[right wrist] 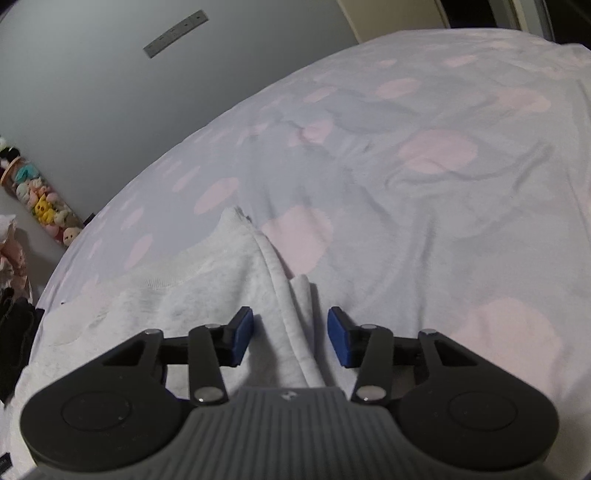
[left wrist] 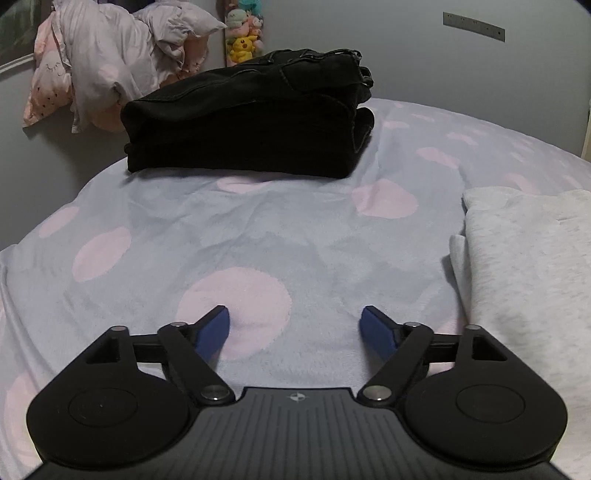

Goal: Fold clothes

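A light grey garment [right wrist: 166, 291] lies on the bed; its edge also shows at the right of the left wrist view [left wrist: 524, 251]. My right gripper [right wrist: 291, 334] is open, its blue pads either side of a raised fold at the garment's right edge. My left gripper [left wrist: 295, 328] is open and empty, low over the bedspread [left wrist: 258, 229], to the left of the grey garment. A stack of folded black clothes [left wrist: 247, 118] sits at the far edge of the bed ahead of the left gripper.
The bedspread [right wrist: 424, 184] is pale blue with pink dots and wrinkled. A heap of pink and white bedding [left wrist: 107, 59] lies far left. A tube of plush toys [left wrist: 243, 33] hangs on the grey wall. The bed's far edge meets the wall.
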{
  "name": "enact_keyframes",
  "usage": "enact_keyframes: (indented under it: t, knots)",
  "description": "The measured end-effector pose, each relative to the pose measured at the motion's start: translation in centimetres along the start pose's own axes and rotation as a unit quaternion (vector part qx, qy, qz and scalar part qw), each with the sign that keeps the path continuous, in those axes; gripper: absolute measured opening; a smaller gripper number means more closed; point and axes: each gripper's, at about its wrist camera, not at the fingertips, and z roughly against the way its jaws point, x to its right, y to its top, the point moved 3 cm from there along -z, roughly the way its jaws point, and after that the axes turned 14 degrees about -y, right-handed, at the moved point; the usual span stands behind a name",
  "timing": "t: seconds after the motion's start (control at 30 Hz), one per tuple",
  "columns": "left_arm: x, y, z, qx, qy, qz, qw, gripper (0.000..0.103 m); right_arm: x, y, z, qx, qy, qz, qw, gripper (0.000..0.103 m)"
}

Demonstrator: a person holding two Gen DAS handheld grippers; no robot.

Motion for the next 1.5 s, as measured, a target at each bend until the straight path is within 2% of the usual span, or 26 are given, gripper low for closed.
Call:
enact_keyframes:
  t: [0.1,0.2,0.27,0.37,0.53,0.83,1.17,1.5]
  knots:
    - [0.3,-0.2,-0.1,0.008,0.009,-0.007,0.9999,0.099,-0.8,-0.2,-0.4,0.004,-0.002,0.021,1.0,0.046]
    - [0.2,-0.3,-0.2,0.012,0.009,-0.004,0.9999,0.101,-1.4,-0.5,-0.4,0.006,-0.001,0.042,0.999,0.034]
    - [0.2,-0.4,-0.1,0.013,0.012,-0.008,0.9998,0.102,-1.6,-0.5,-0.3,0.007,-0.003,0.049,0.999,0.022]
    - [0.3,-0.5,0.1,0.021,0.015,-0.011,0.9996,0.103,-2.1,-0.7,0.2,0.017,-0.013,0.065,0.998,0.015]
    - [-0.4,-0.7,0.2,0.029,-0.001,0.009,0.9995,0.103,-2.8,-0.6,1.7,0.041,-0.031,0.069,0.996,0.013]
    - [0.0,-0.7,0.1,0.026,0.012,-0.004,0.9996,0.103,-4.4,0.0,5.5,0.076,-0.028,0.061,0.995,0.012]
    - [-0.1,-0.7,0.1,0.026,0.009,0.0,0.9996,0.103,-8.8,0.9,9.0,0.059,-0.028,0.118,0.991,0.011]
    - [-0.1,-0.7,0.1,0.026,0.009,0.0,0.9996,0.103,-17.0,3.6,14.7,0.034,-0.001,0.115,0.993,0.01]
